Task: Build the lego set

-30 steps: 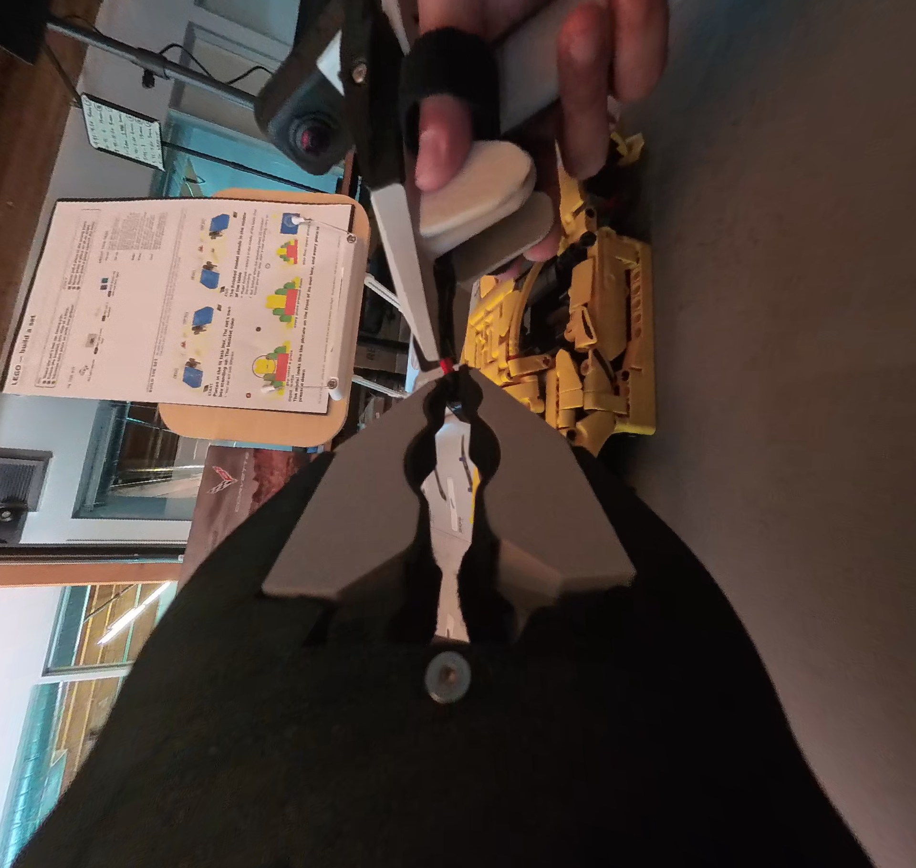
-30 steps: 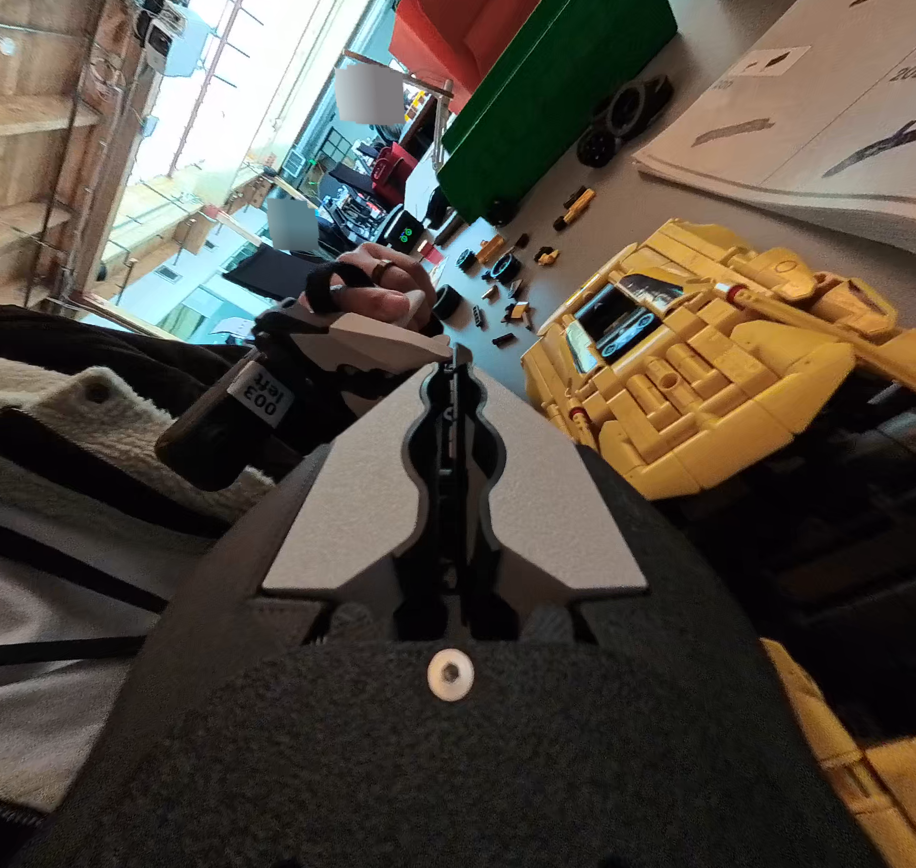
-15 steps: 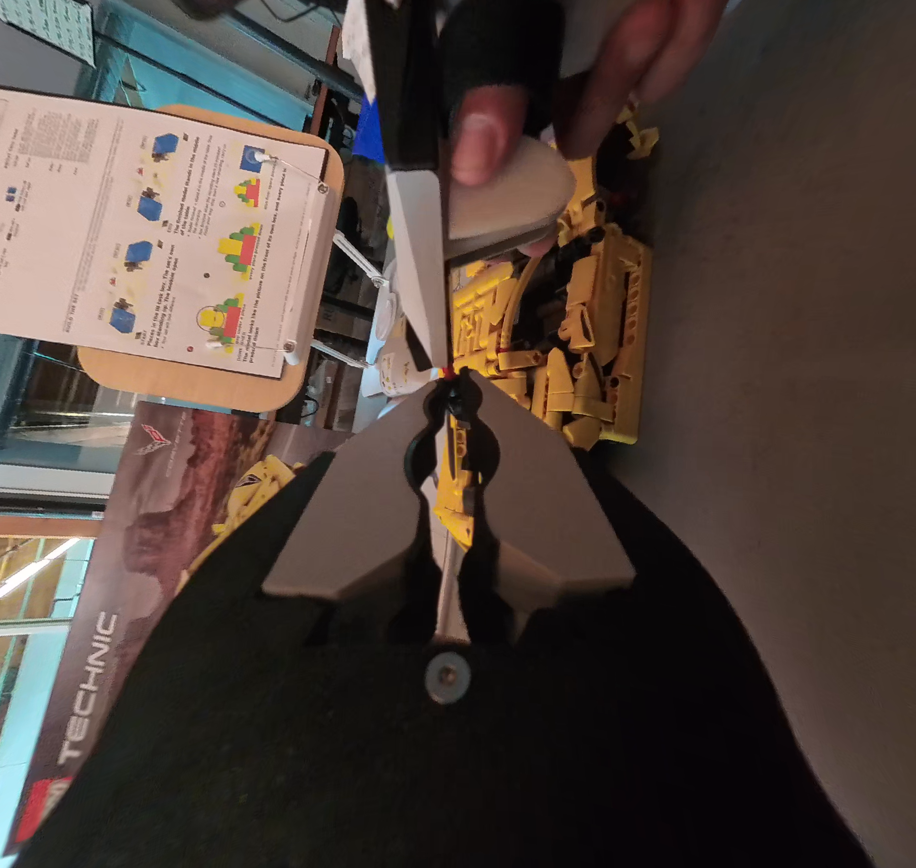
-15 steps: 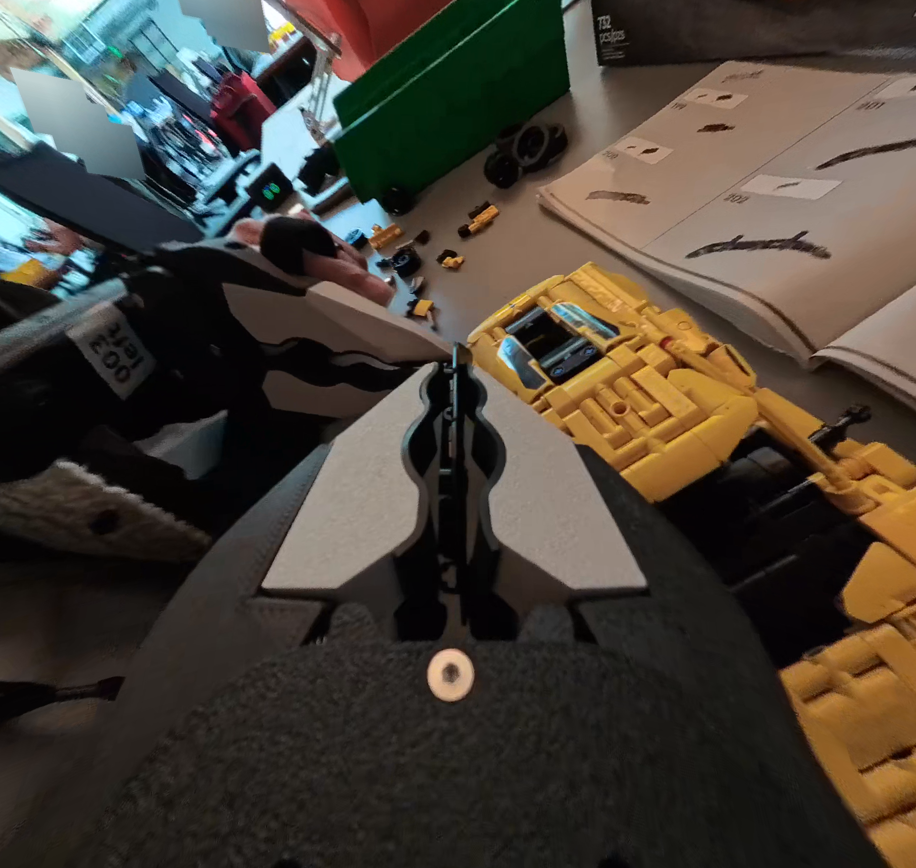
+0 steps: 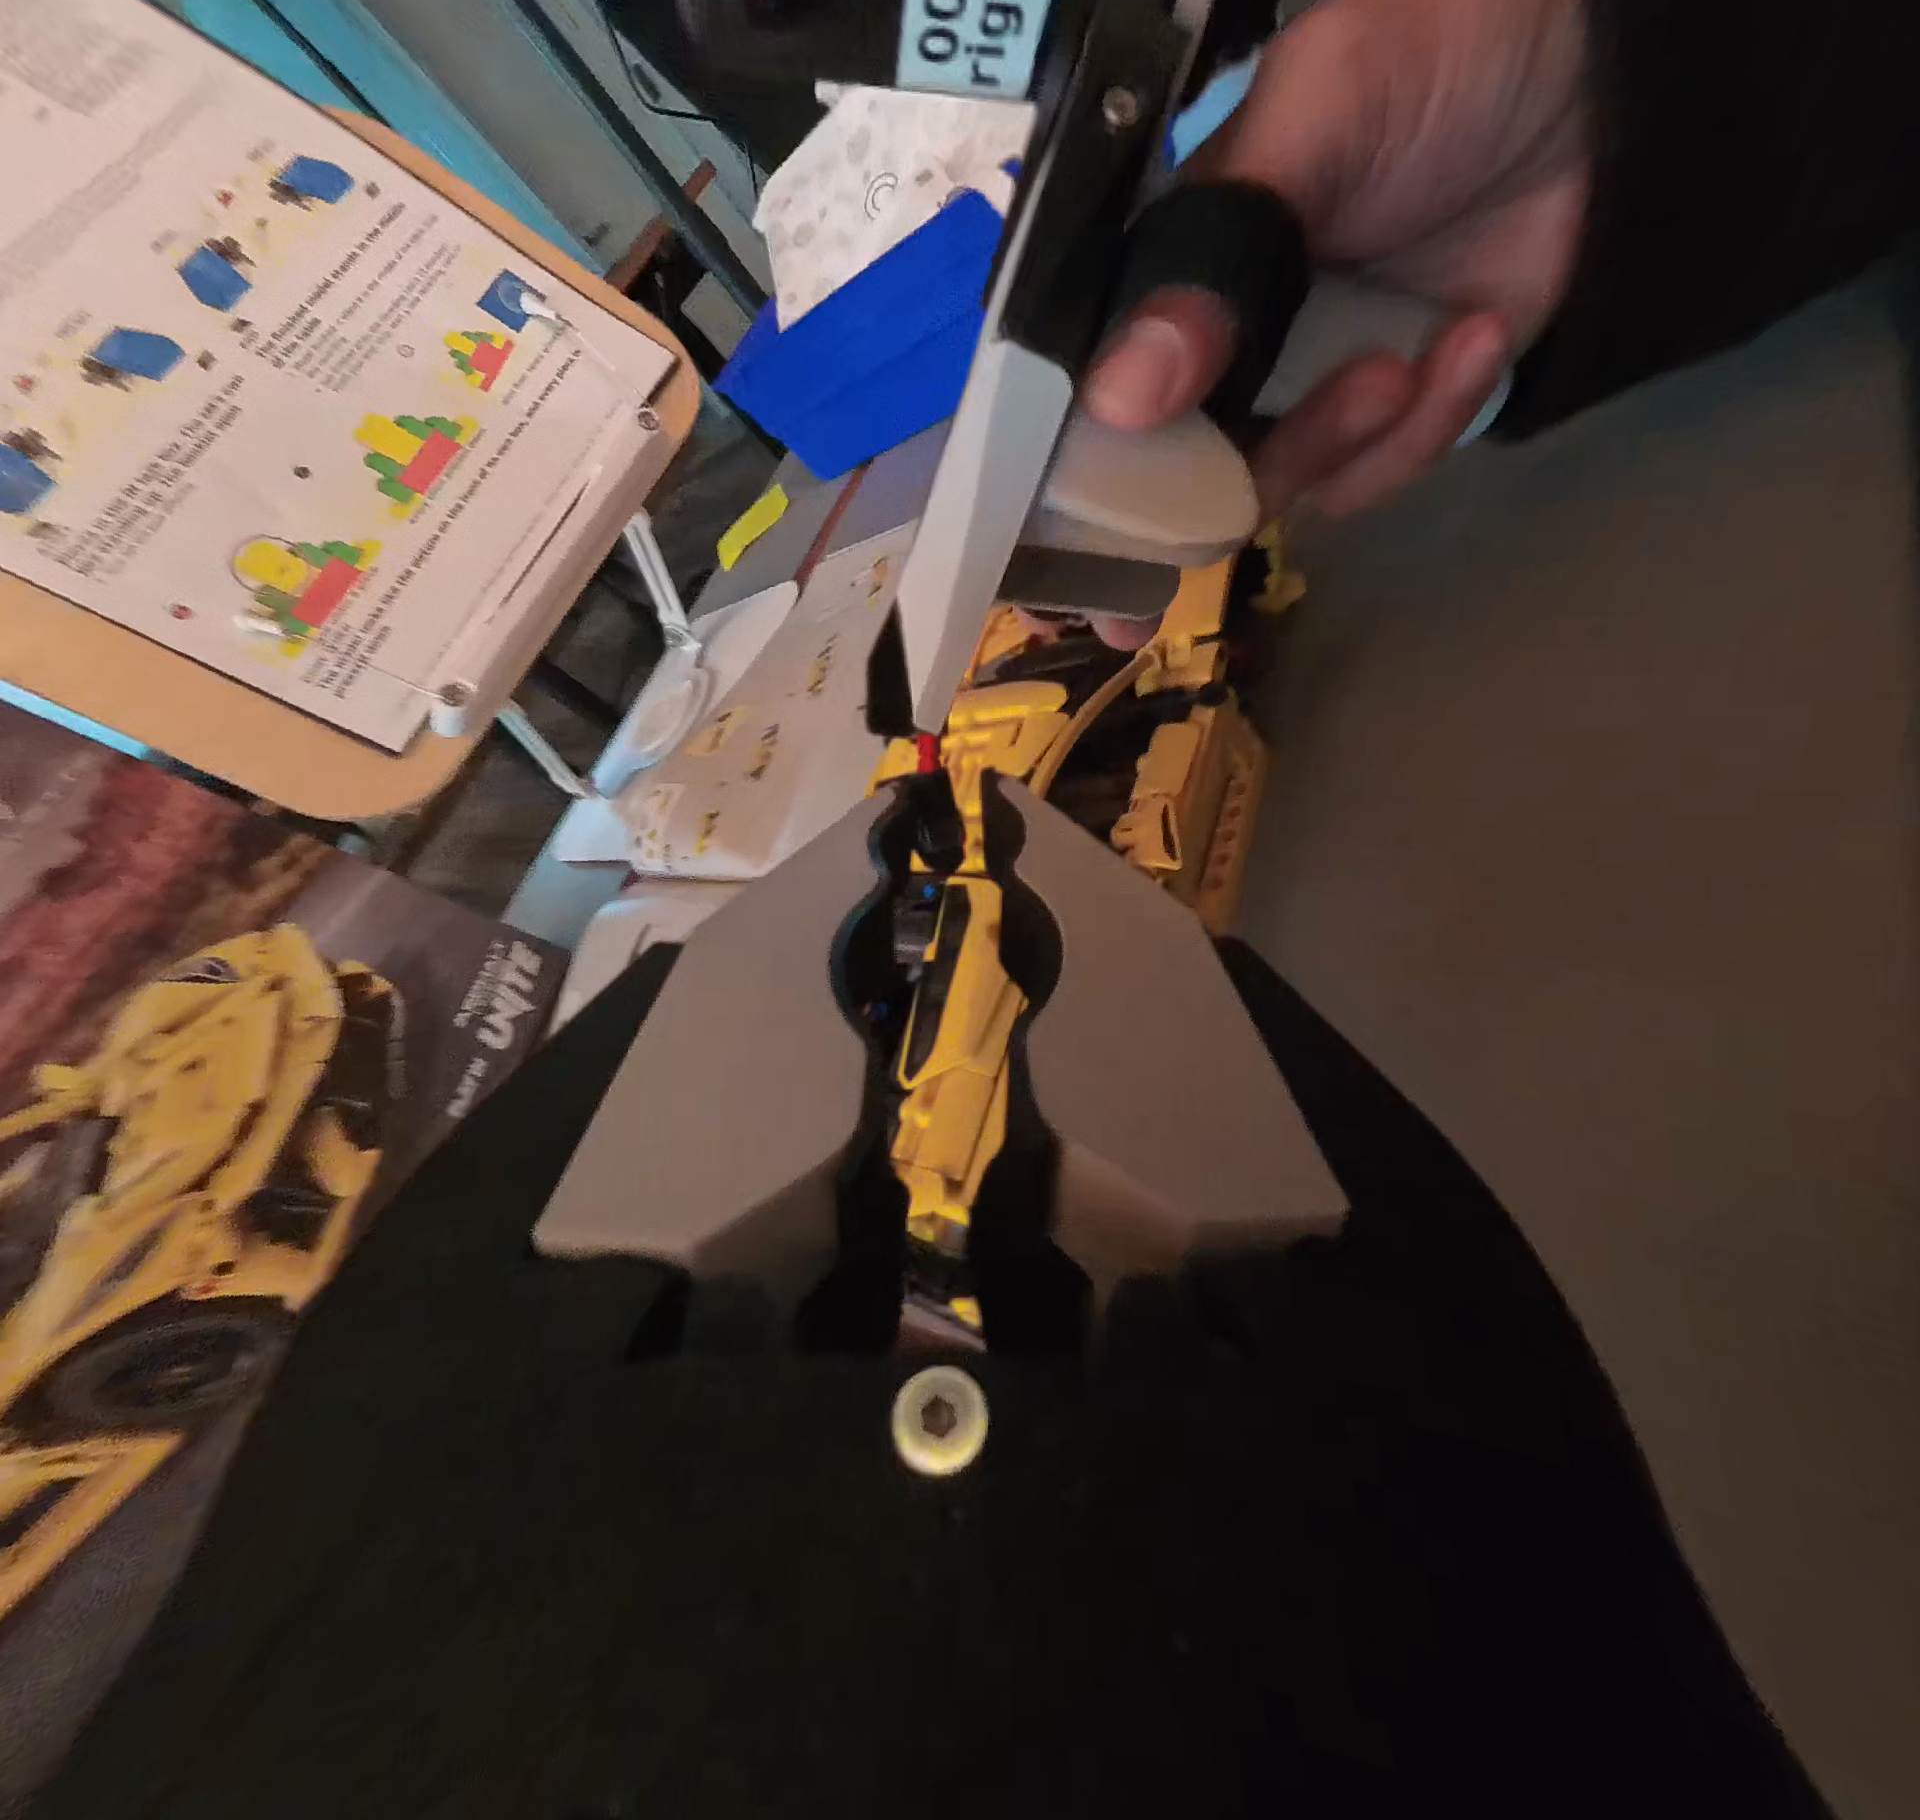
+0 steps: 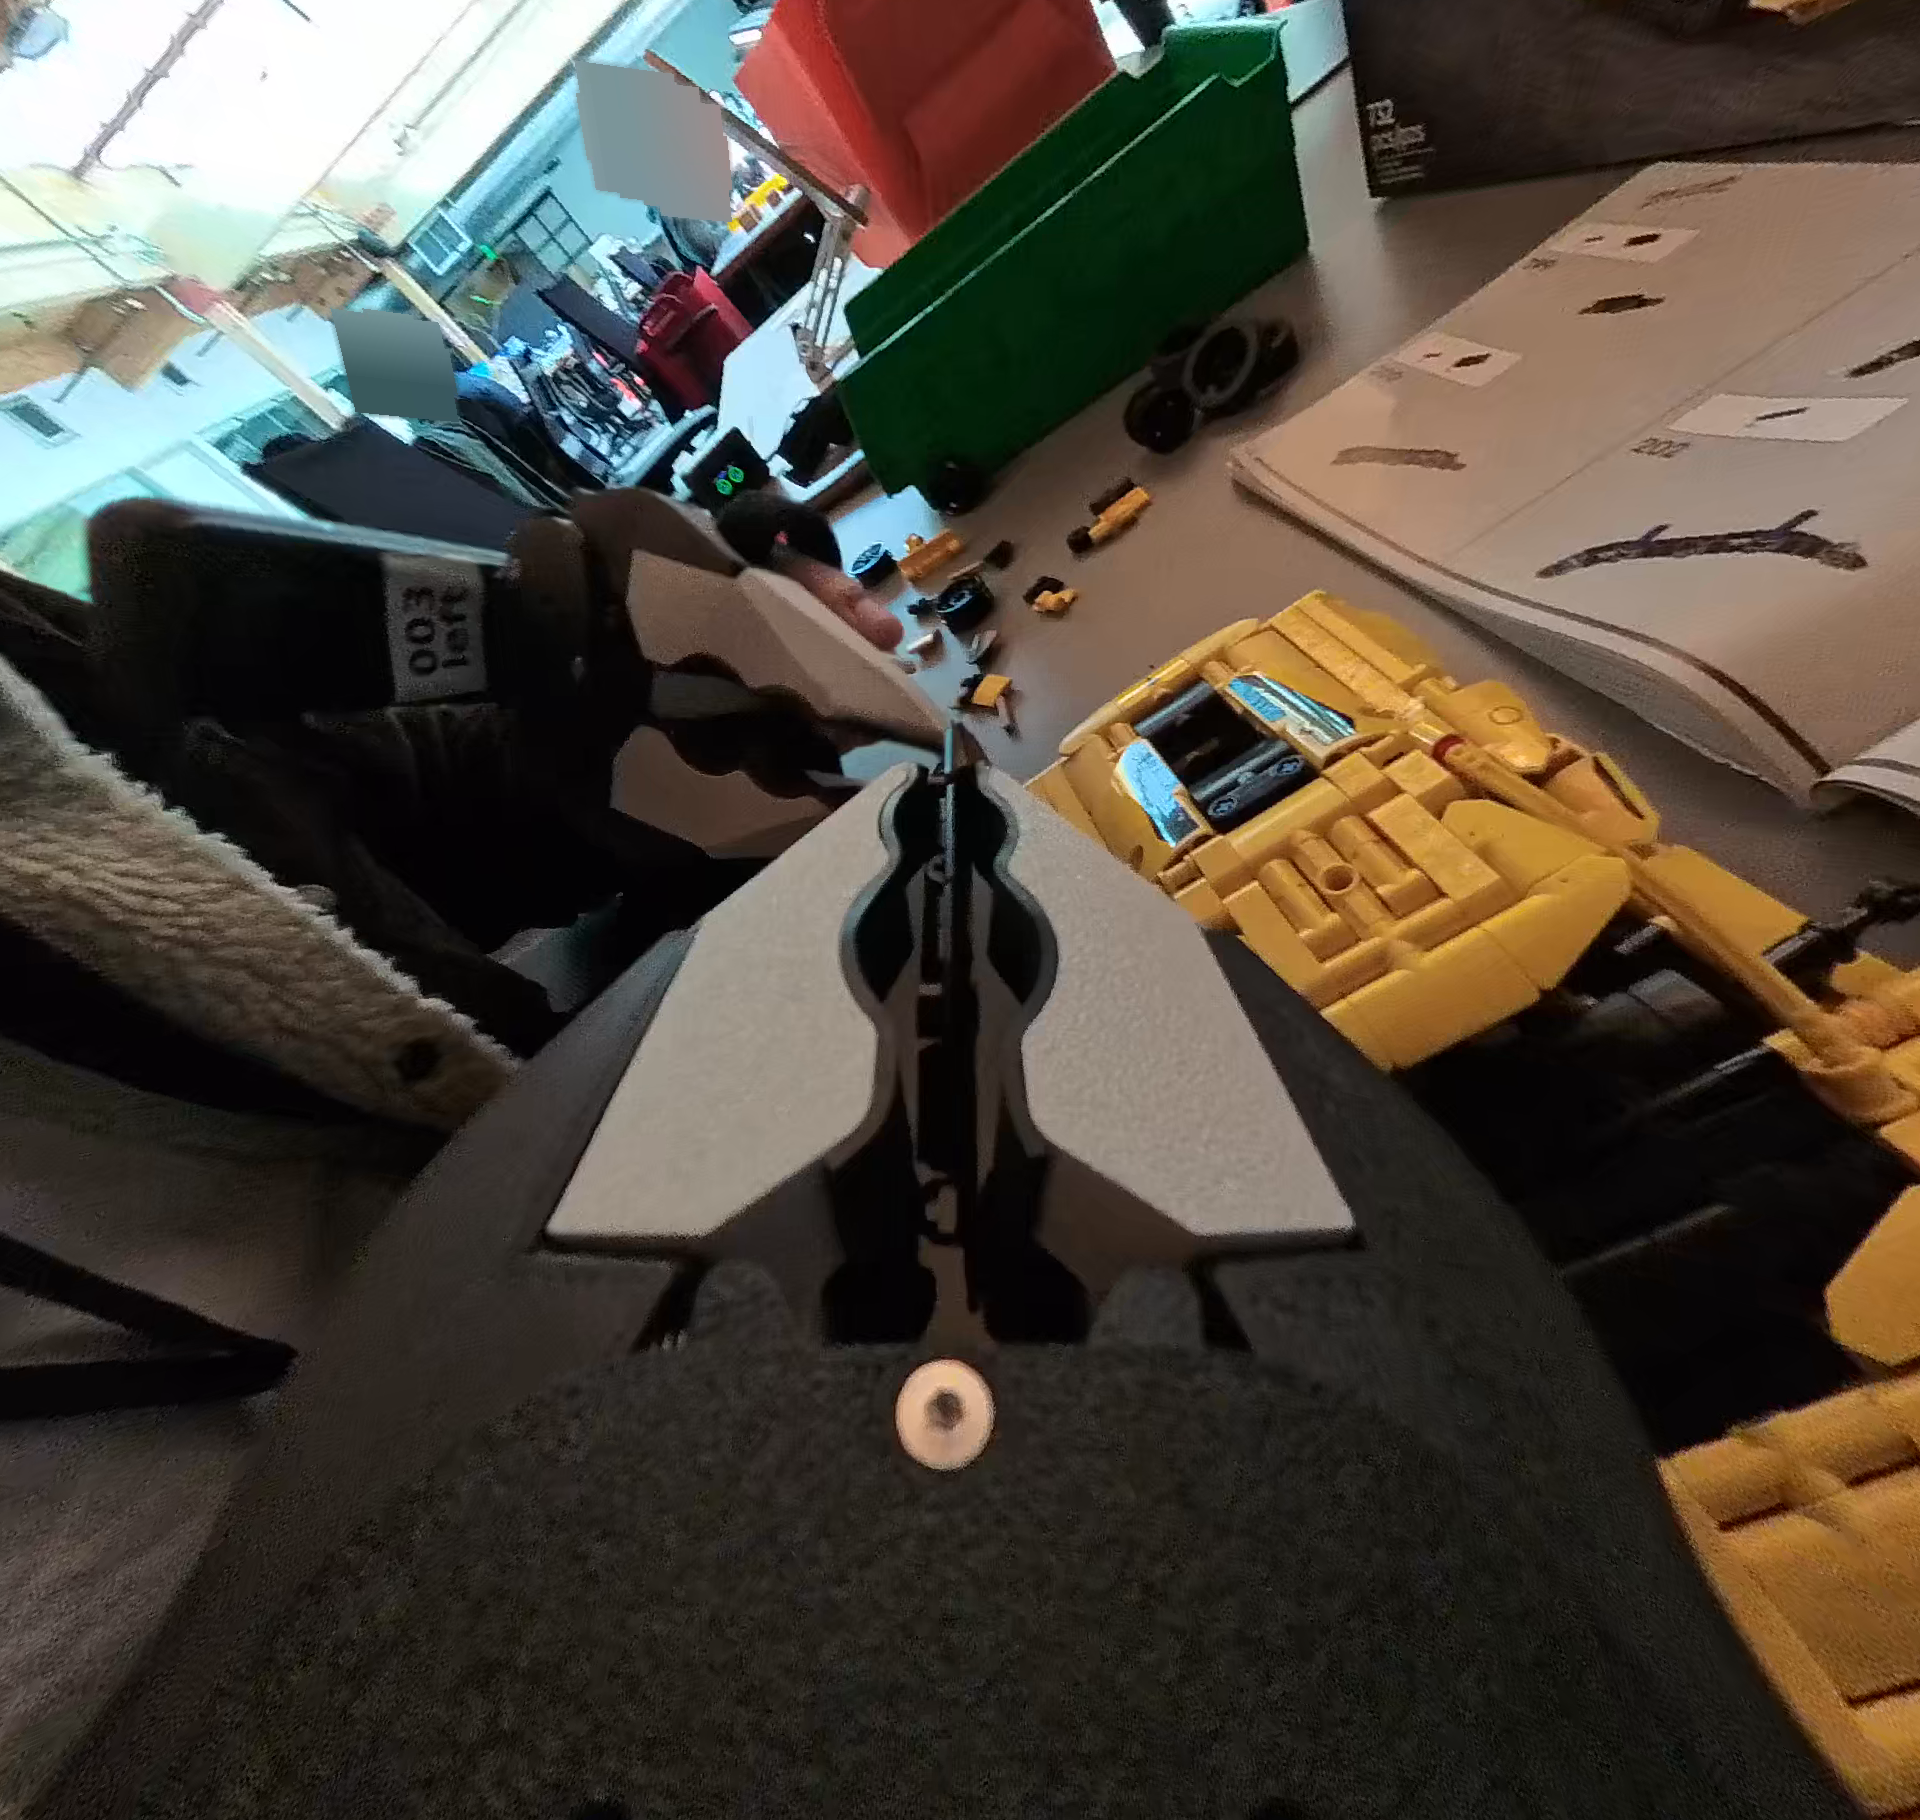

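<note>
The car model [image 6: 1340,866] sits on the bench [image 6: 1195,565], with the open booklet [image 6: 1621,482] behind it. Loose parts [image 6: 997,596] lie between the model and the bin [image 6: 1070,305].

Your left wrist view is dim and motion-blurred, worst on the box art [image 5: 177,1126] at the left edge; your right wrist view is sharper, with blown-out windows [image 6: 260,35] top left backlighting everything; fisheye bends both views' edges.

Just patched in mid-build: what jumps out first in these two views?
The half-built yellow car on the grey table dominates, right of the right gripper. The left gripper meets it tip to tip, a small red and black piece between them. Loose parts lie before a green bin.
</note>
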A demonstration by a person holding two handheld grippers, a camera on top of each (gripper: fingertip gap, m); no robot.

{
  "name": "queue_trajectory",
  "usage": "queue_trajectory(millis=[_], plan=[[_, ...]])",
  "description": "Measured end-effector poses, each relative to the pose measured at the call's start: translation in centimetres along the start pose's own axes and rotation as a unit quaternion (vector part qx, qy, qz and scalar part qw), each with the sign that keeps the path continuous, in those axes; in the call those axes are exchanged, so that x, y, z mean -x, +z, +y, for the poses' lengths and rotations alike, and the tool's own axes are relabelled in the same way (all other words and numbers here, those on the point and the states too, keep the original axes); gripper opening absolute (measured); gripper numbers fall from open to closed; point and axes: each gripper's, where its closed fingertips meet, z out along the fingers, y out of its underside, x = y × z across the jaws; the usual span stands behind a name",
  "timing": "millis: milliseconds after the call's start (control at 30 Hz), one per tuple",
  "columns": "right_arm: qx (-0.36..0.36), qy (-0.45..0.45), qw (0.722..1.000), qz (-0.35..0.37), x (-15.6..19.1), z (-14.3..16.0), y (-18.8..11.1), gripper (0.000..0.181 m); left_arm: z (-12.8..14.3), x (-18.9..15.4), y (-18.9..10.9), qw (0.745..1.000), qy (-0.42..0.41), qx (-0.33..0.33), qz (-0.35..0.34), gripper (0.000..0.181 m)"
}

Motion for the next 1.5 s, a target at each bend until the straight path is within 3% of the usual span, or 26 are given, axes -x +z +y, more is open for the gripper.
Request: queue_trajectory(millis=[167,233,333,467,667,767,1067,1367,1500], plan=[[-0.014,0.025,0.999,-0.043,0.8,-0.4,-0.3,0.007,-0.8,0.1,-1.4,0.983,-0.162,-0.058,0.056,0.021],[-0.019,0.033,0.998,-0.058,1.2,-0.6,-0.4,0.007,0.1,0.1,-1.6,0.967,-0.233,-0.057,0.088,0.027],[-0.004,0.009,1.0,-0.022,0.2,-0.2,-0.5,0.007,1.8,-0.2,-2.4,0.953,-0.276,-0.04,0.118,0.027],[-0.003,0.012,1.0,-0.015,-0.3,0.0,-0.7,0.007,4.3,-2.0,-4.7,0.951,-0.271,0.018,0.149,0.027],[0.002,0.024,0.999,-0.023,-0.4,0.5,-0.1,0.007,6.4,-8.1,-8.1,0.921,-0.251,0.117,0.274,0.028],[0.006,0.024,0.999,-0.026,-0.3,0.7,0.1,0.007,7.0,-9.2,-8.1,0.926,-0.217,0.135,0.276,0.029],[0.011,0.025,0.999,-0.031,-0.2,0.9,0.2,0.007,7.0,-11.6,-7.3,0.904,-0.211,0.18,0.326,0.024],[0.011,0.025,0.999,-0.036,0.1,0.9,0.2,0.007,8.2,-10.7,-5.9,0.909,-0.202,0.204,0.301,0.023],[0.011,0.027,0.999,-0.039,0.2,0.9,0.2,0.006,8.5,-9.7,-4.5,0.925,-0.179,0.206,0.264,0.021]])
